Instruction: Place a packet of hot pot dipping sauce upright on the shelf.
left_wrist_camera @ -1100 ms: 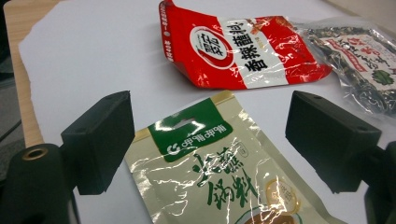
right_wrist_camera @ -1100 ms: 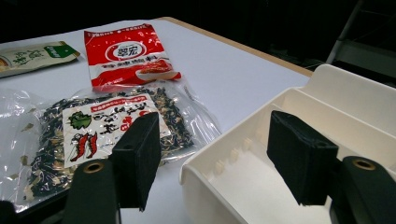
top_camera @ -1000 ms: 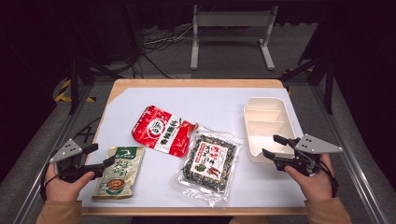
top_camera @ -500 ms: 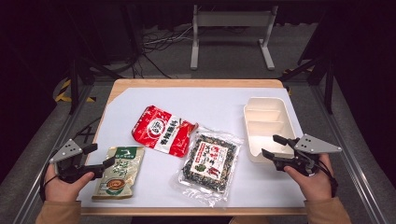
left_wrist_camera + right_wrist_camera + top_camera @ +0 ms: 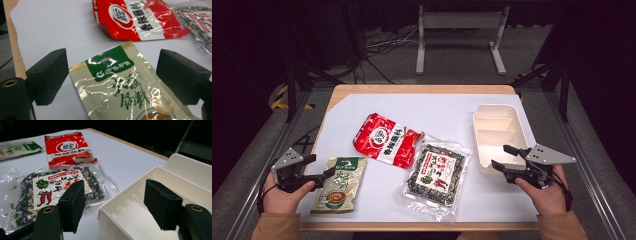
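I had the left hand-held gripper right at the glossy beige-and-green foil pouch, and the coming grasp turned on how that pouch lay against it. In the left gripper view the pouch sat flat on the white surface, its green-banded top end with the hang hole pointing away from me and its long axis running almost straight out along the line of the jaws. The jaws stood wide apart, one black pad either side of the pouch's upper part, neither pressing on it; from that angle I could not tell whether the pads rode above the foil or were level with it.

Everything else I placed from that pouch. The red-and-white crinkled plastic packet lay just beyond it and to the right, apart from it. The clear bag of dark dried spices with a red-and-white label lay further right, touching or overlapping the red packet's near corner. The cream plastic divided tray stood well to the right, at the far side of the surface.

My right hand-held gripper hung by the tray's near end, jaws wide with nothing in them. I judged the left hand much the nearer to the pouch, so the pick was its job: close across the pouch's short width.
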`<state>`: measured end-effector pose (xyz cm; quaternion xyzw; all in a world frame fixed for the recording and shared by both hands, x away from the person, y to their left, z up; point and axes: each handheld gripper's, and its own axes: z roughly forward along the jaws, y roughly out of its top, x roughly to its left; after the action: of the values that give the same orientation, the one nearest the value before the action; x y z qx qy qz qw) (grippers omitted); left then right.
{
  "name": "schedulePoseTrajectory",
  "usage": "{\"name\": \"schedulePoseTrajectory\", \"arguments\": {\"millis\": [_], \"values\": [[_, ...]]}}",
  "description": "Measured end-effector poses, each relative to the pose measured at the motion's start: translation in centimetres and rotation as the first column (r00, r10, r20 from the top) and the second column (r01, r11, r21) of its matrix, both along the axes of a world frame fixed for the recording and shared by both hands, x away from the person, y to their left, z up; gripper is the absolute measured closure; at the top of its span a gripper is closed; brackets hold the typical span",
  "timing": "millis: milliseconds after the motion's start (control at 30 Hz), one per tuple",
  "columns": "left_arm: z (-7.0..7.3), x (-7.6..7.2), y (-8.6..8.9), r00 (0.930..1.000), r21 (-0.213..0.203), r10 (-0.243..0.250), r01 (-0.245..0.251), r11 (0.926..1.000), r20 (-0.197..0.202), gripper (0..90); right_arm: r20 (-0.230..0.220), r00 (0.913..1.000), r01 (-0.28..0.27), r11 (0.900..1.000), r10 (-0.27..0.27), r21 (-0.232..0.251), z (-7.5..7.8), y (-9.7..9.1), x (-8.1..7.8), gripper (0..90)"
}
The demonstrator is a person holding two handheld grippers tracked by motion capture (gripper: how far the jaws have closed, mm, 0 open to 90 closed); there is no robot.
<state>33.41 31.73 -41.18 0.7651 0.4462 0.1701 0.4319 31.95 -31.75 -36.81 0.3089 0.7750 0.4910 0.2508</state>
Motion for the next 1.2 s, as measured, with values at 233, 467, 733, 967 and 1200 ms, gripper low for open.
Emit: {"name": "schedulePoseTrajectory", "arguments": {"millis": [233,467,733,967,1200], "values": [[-1.2,0.9,0.6,0.9976,-0.015,0.025,-0.026,0.9995,-0.065,13.3,-0.002,1.0000,-0.004,1.0000,0.004,-0.005,-0.1,0.2,0.1,33.7],[-2.7,1.9,1.0,0.9892,-0.043,0.038,-0.045,0.9981,-0.142,13.1,-0.007,1.0000,-0.007,0.9999,0.007,-0.008,-0.2,0.3,0.1,33.7],[-4.1,2.8,0.8,0.9809,-0.059,0.031,-0.043,0.9973,-0.192,12.0,-0.010,0.9999,-0.010,0.9999,0.010,-0.009,-0.3,0.4,0.2,33.5],[-4.6,3.2,0.3,0.9789,-0.048,0.027,-0.038,0.9981,-0.203,11.7,-0.014,0.9998,-0.012,0.9999,0.012,-0.010,-0.4,0.4,0.2,33.3],[-4.5,3.1,-0.4,0.9792,-0.010,0.033,-0.036,0.9993,-0.200,16.8,-0.014,0.9998,-0.011,0.9999,0.011,-0.013,-0.4,0.4,0.2,33.1]]}}
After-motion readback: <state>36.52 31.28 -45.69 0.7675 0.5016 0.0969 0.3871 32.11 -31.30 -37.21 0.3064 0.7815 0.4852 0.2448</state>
